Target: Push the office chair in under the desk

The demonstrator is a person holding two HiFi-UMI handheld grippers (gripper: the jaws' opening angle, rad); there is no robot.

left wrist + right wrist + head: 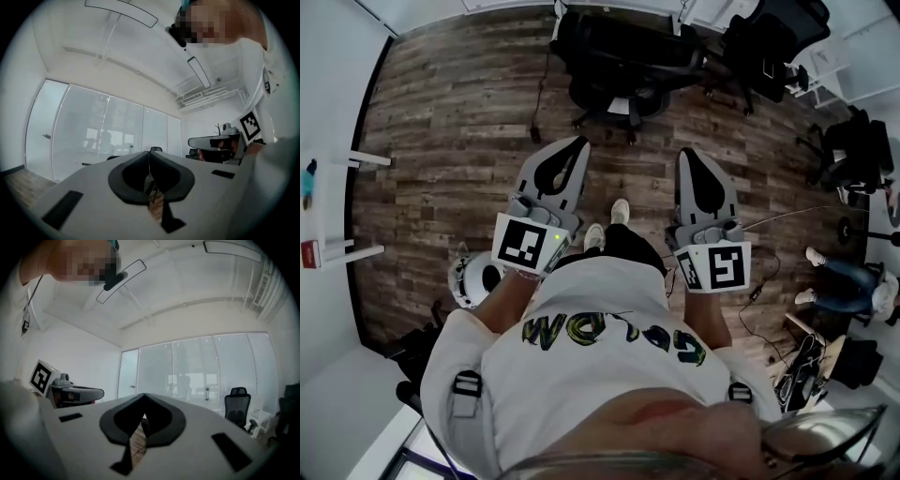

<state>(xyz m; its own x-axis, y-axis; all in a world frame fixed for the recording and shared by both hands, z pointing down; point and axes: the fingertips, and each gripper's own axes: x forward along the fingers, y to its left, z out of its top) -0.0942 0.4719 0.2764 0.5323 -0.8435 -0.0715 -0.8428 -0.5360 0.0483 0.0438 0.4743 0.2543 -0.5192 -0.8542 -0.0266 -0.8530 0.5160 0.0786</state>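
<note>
Both grippers are held out level in front of the person's chest, side by side over the wood floor (450,112), and neither one has anything in it. The left gripper (574,142) has its jaws pinched fully together, and its own view shows the tips meeting with nothing between them. Same story for the right gripper (688,153): jaws closed tight, empty. The black office chair (623,66) sits at the top centre of the head view, well apart from both grippers. Its far side is right at the edge of the white desk (609,7) along the top of the frame, and most of it is out on the floor. Another black chair (773,42) stands at upper right, and somebody's legs (848,279) show at the right edge.
</note>
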